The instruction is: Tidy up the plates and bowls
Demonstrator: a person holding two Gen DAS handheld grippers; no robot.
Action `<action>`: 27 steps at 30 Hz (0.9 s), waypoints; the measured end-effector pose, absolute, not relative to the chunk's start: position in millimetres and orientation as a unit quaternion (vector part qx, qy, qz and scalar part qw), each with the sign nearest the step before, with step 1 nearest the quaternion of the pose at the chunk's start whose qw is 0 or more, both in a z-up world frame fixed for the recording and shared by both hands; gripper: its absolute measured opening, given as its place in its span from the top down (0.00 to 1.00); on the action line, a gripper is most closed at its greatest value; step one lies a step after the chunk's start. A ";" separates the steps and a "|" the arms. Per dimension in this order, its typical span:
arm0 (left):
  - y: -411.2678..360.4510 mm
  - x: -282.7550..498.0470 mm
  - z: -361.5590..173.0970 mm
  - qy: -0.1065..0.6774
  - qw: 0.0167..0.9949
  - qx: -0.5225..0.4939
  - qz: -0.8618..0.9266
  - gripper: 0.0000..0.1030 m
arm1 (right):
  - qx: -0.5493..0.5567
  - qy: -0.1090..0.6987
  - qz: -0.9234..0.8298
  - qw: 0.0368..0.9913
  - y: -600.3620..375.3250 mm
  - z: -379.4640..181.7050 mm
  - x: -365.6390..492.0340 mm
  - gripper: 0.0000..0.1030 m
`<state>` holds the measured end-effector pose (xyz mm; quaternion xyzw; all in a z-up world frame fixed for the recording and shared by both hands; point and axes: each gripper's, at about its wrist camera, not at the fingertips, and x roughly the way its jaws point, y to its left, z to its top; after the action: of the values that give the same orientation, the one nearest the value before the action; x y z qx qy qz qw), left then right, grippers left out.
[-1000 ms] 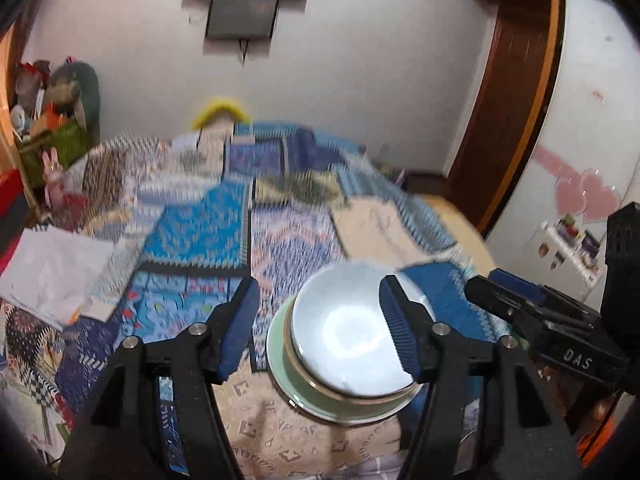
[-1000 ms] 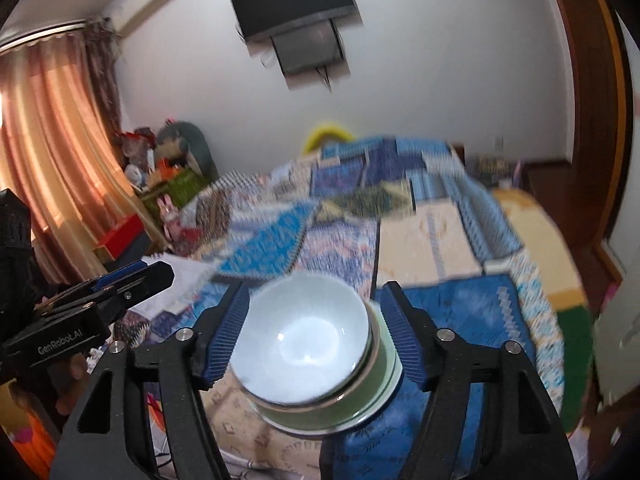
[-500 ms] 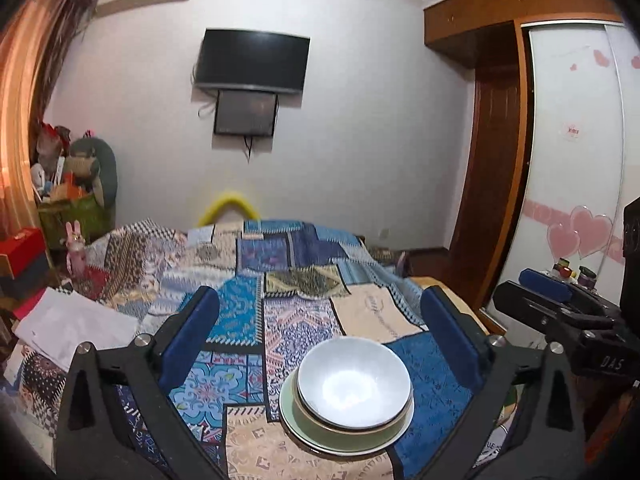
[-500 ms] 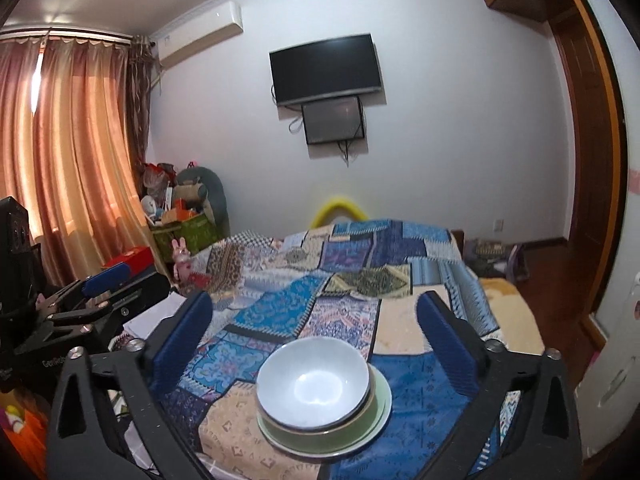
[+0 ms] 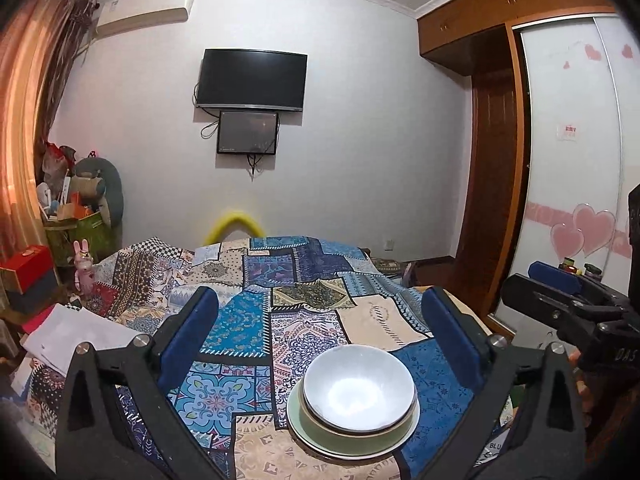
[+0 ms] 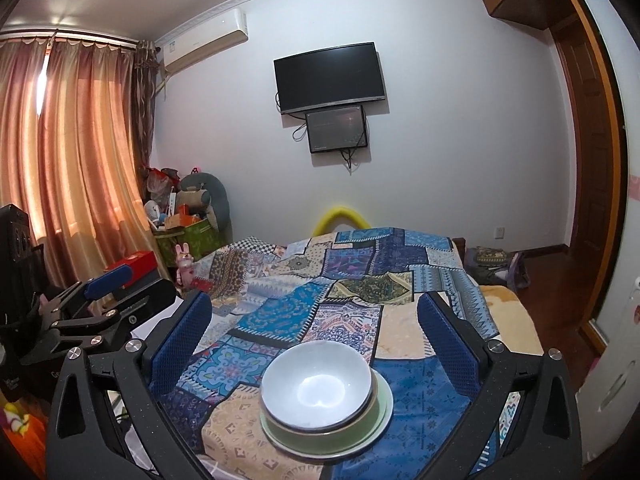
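A white bowl [image 5: 358,394] sits nested in a green bowl [image 5: 352,436] on a pale plate [image 5: 304,434], stacked on the patchwork bedspread [image 5: 256,320]. The same white bowl [image 6: 316,386], green bowl [image 6: 320,434] and plate [image 6: 386,404] show in the right wrist view. My left gripper [image 5: 320,328] is open and empty, held back from and above the stack. My right gripper [image 6: 314,332] is open and empty, likewise back from the stack. Each gripper shows in the other's view, the right gripper [image 5: 568,308] at right and the left gripper [image 6: 100,308] at left.
White paper [image 5: 76,338] lies on the bed's left side. A red box [image 5: 26,274], a toy rabbit [image 5: 82,270] and a cluttered green bin [image 5: 80,232] stand at left. A wardrobe [image 5: 572,184] is at right. A TV [image 5: 252,80] hangs on the far wall.
Both grippers opened wide and pulled back and up from the stack of bowls. The white bowl that sat between the fingers stays on the stack.
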<state>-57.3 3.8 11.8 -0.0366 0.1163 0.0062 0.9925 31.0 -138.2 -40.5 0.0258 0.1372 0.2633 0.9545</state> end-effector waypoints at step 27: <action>7.8 -51.1 7.1 0.126 0.991 -0.043 -0.002 0.00 | 0.025 0.145 0.266 0.953 -138.0 -43.3 30.1 0.00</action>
<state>-51.1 7.8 7.1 -0.0425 0.1264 -0.0018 0.9911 30.1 -138.0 -43.3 0.0253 0.1446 0.2656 0.9529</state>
